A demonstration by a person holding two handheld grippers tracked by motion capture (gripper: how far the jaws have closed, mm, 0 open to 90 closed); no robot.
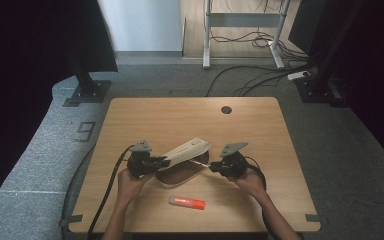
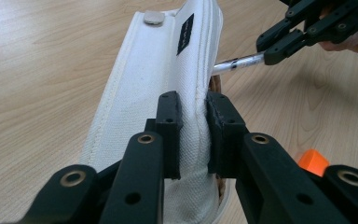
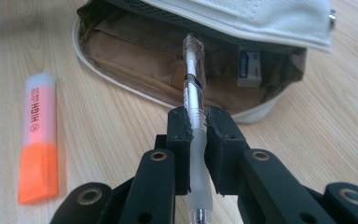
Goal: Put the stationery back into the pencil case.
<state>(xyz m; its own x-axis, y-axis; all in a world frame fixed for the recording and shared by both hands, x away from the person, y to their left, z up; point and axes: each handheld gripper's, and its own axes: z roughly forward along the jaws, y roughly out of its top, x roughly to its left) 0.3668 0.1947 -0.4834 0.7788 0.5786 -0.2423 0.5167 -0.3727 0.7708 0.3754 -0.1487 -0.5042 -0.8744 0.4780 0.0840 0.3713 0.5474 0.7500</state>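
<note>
Left gripper (image 2: 193, 135) clamps lid of white fabric pencil case (image 1: 184, 159) mid-table, holding it open. Right gripper (image 3: 196, 149) pinches clear plastic pen (image 3: 193, 93), tip at case mouth. Risk: pen snags lining, lid slips shut.

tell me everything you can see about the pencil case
The pencil case is an off-white woven-fabric pouch with a brown lining, lying on the wooden table. Its flap carries a small black label and a metal snap, and is lifted open by the left gripper, whose fingers pinch the fabric edge. Inside, inner pockets and a white eraser show. The pen in the right gripper points into the opening.
</note>
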